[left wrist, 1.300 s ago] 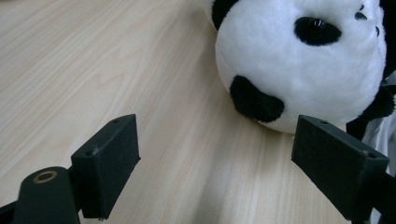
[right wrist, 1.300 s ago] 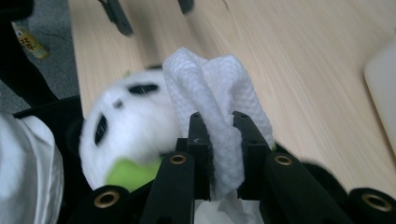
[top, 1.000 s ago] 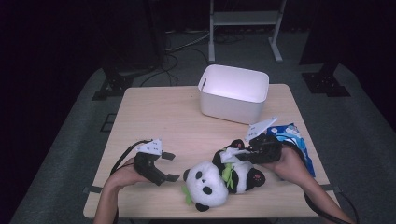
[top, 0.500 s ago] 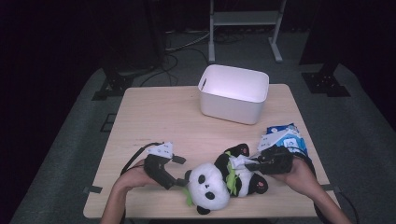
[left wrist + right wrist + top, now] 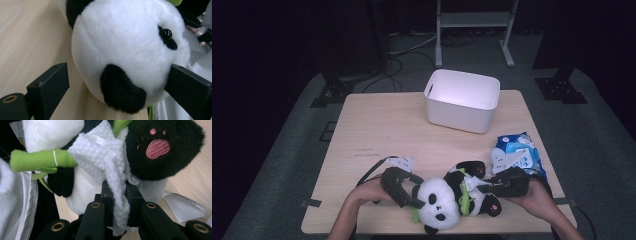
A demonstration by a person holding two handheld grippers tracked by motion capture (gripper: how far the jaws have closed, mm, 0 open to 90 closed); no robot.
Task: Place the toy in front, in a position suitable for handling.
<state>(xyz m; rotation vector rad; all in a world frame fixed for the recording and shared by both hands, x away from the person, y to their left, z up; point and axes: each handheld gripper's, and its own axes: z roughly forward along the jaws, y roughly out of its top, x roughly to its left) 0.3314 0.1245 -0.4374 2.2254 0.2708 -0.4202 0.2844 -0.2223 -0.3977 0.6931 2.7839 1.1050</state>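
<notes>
A black-and-white plush panda [image 5: 439,202] with green felt leaves lies on its back near the table's front edge. My left gripper [image 5: 413,192] straddles its head [image 5: 125,37]. Its jaws have just been opening, with the head between them; the left jaw stands clear of the fur and the right jaw brushes it. My right gripper [image 5: 117,192] is shut on a white wet wipe [image 5: 112,170], which lies bunched against the panda's belly beside a black foot with a pink paw print [image 5: 160,147]. That right gripper [image 5: 486,189] comes in from the panda's right side.
A white plastic bin [image 5: 462,100] stands at the back middle of the wooden table [image 5: 382,130]. A blue pack of wet wipes [image 5: 517,152] lies at the right edge, just behind my right hand. A paper tag [image 5: 185,207] lies on the wood by the panda.
My left gripper has moved right, up to the panda's head, and its jaws now stand around it. My right hand has come down toward the front edge with the wipe against the panda.
</notes>
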